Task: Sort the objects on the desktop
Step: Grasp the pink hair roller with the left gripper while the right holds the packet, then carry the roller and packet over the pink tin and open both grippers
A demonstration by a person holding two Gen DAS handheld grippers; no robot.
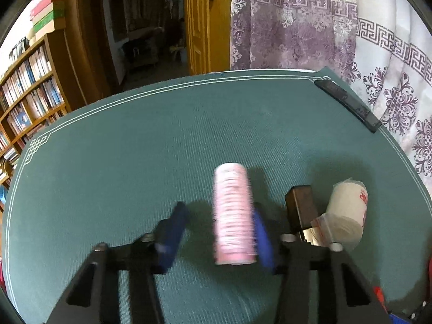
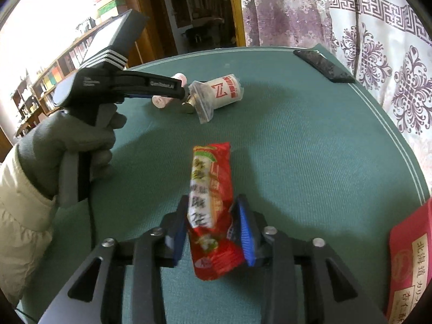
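Your left hand-held gripper (image 1: 218, 232) stands with fingers apart around the pink roll (image 1: 233, 214), which touches only one pad. Your right hand-held gripper (image 2: 213, 229) has fingers apart beside the red packet (image 2: 212, 205), near the surface's (image 2: 310, 148) near edge.

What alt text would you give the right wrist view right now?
The right gripper straddles a red snack packet on the green table mat. Beyond, a gloved hand points the left gripper at a pink roll.
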